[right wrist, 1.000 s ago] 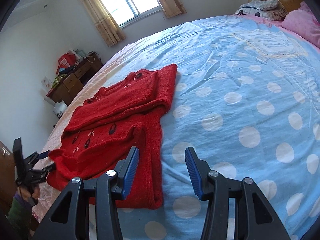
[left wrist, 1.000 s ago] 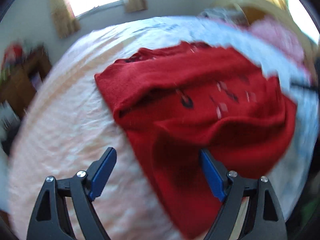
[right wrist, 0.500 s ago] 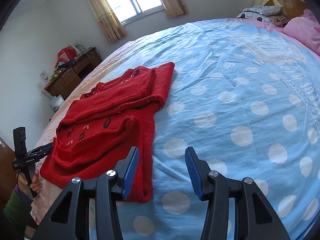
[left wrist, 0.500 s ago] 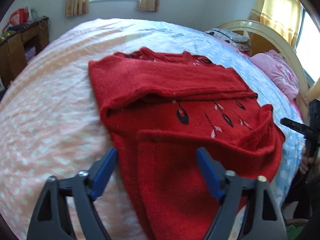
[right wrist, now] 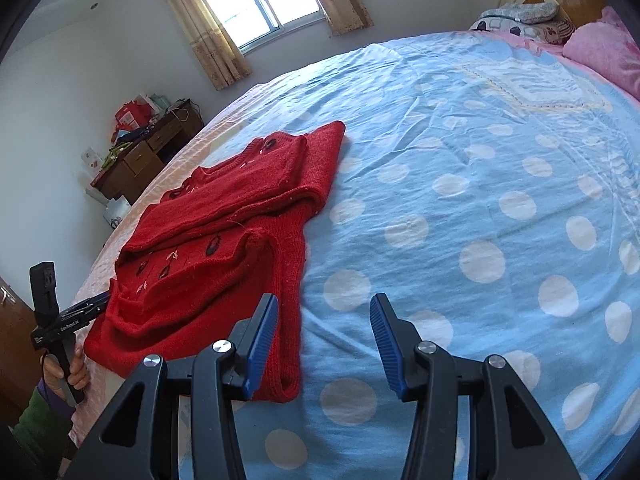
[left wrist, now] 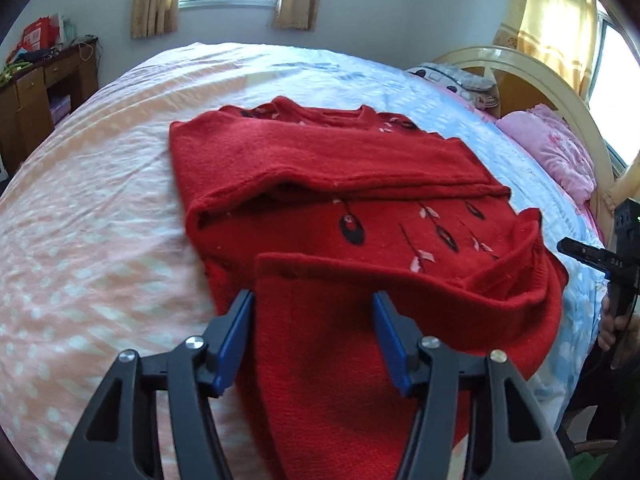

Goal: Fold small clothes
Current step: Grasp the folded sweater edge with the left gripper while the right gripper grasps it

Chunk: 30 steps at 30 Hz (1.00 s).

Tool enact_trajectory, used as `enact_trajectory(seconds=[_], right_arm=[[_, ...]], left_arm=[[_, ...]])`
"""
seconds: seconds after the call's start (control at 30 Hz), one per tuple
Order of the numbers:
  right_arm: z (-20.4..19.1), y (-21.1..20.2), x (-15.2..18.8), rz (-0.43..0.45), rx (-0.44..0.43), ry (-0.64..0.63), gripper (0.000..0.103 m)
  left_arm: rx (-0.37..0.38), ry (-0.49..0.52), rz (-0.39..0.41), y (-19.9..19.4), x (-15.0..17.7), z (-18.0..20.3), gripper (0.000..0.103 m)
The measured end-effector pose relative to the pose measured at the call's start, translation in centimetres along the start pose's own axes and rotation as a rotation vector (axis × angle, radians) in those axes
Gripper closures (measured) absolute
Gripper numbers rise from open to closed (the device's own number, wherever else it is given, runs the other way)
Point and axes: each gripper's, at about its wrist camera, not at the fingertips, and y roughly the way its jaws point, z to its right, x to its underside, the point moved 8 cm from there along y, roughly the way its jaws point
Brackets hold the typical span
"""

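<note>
1. Left gripper (left wrist: 314, 334) hangs over the near folded-back edge of the red sweater (left wrist: 344, 208); its jaws have just been closing, the knit lies between them, the pads not visibly pressing.
2. Right gripper (right wrist: 324, 340) stands parted and empty above the blue dotted bedsheet (right wrist: 480, 200), just beside the sweater's corner.
3. Partly folded, the sweater lies on the bed.

Sweater (left wrist: 360, 184): on the bed (right wrist: 480, 184), near its left edge — sleeve folded across the chest.
Pillows (right wrist: 604, 44): at the headboard, well beyond.
Desk (right wrist: 152, 156): beside the bed, under the window.
</note>
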Motion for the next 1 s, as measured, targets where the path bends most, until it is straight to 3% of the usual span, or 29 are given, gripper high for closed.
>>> enact_trajectory(seconds=[0.03,0.2,0.3,0.47,0.67,0.83,1.0], right_arm=[[0.1,0.0,0.0,-0.001,0.001,-0.002,0.054],[0.4,0.2,-0.3,0.001,0.0,0.008,0.054],[0.2,0.5,-0.4,-0.001,0.004,-0.013,0.054],[-0.7,1.2,-1.2,-0.006,0.017,-0.12,0.054],[-3.4,2.6,-1.6,-0.044,-0.045,-0.277,0.054],[-5.8,5.7,-1.9,-0.053,0.022,-0.476,0.054],[-7.8,7.9,-2.6,-0.073,-0.051,-0.522,0.054]], left_arm=[[0.011,-0.004,0.001,0.0,0.1,0.1,0.045],[-0.004,-0.028,0.001,-0.1,0.1,-0.2,0.086],[0.025,-0.074,0.008,-0.3,0.2,-0.8,0.092],[0.028,-0.147,0.04,-1.1,0.4,-1.0,0.096],[0.068,-0.3,0.172,-4.5,-0.3,-3.2,0.096],[0.054,-0.312,0.109,-2.6,0.6,-3.5,0.096],[0.064,-0.302,0.096,-1.6,0.8,-3.0,0.096]])
